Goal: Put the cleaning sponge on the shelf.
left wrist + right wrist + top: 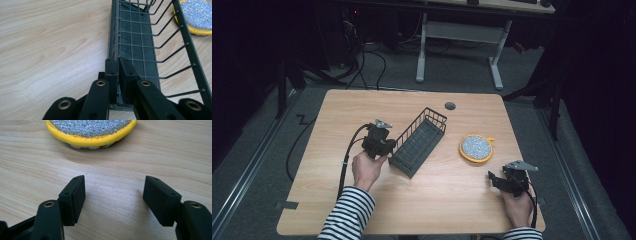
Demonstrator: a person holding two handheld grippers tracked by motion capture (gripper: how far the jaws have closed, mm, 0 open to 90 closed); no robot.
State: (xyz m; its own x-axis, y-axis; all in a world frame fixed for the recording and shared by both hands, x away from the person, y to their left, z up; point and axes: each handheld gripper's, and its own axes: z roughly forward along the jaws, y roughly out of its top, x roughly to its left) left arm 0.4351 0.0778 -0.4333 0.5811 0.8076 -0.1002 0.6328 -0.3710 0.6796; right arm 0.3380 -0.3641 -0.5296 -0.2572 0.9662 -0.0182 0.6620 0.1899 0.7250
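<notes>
On the left of the wooden worktop [362, 215], the left tool [117, 65] has its jaws pinched tight on the long side wall of the dark wire basket [418, 142], near the basket's closer end. To do this step well, the grip should probably stay firm and square on the wall, and any lift or drag should go slowly, since holding so far from the middle could let the far end swing or tip. The basket lies near the middle of the worktop, its long axis running diagonally from near left to far right, open side up. Just to its right sits the round yellow scouring pad [476, 148]. Farthest right, the right tool [115, 193] rests wide open, holding nothing.
</notes>
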